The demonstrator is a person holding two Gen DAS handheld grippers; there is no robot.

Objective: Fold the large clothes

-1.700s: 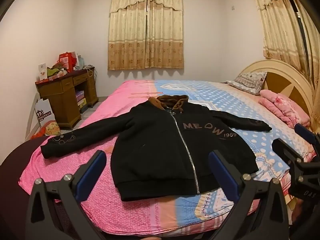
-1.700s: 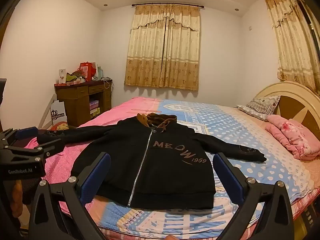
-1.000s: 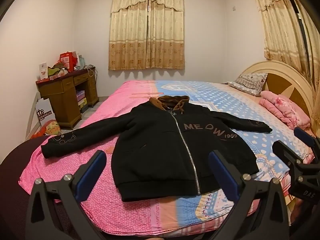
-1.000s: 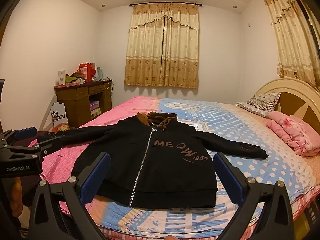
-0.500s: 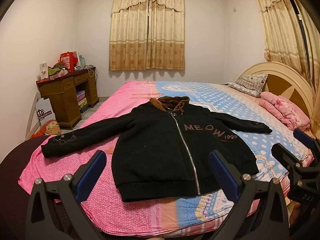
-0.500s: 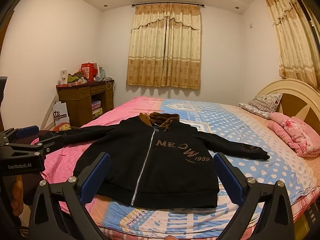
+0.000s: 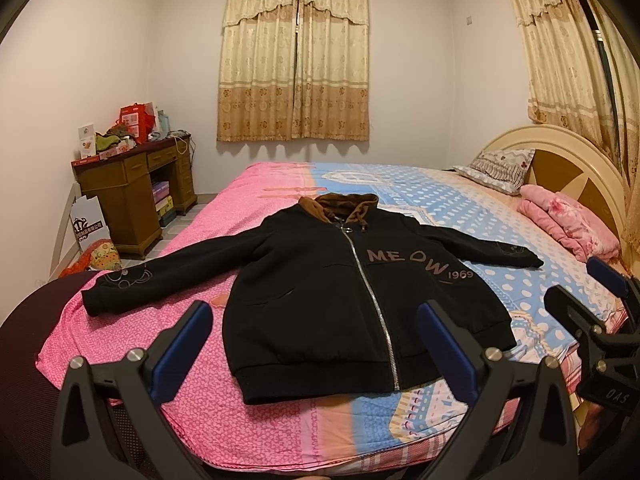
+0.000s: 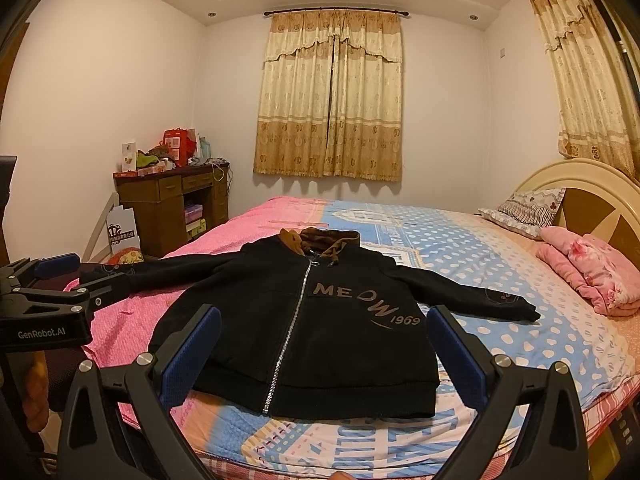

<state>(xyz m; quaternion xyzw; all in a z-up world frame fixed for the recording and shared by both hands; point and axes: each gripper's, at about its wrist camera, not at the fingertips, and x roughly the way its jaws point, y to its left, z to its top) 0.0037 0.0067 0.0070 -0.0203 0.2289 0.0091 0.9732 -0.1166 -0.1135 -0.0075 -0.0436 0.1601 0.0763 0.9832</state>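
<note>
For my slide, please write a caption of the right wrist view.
Open right gripper faces a black jacket spread flat on the bed.

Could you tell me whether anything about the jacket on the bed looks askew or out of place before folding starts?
Nothing stands out: the black jacket lies flat on the bed, zipped, both sleeves spread sideways.

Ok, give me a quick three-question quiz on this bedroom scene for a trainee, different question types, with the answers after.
1. True or false: the black jacket lies zipped, front up, with both sleeves spread out on the bed.
2. Which gripper holds fabric? A) left gripper B) right gripper C) neither
3. Fill in: the folded pink blanket lies near the ____.

Key: 1 true. 2 C, both have their fingers apart and hold nothing. 3 pillow.
</note>
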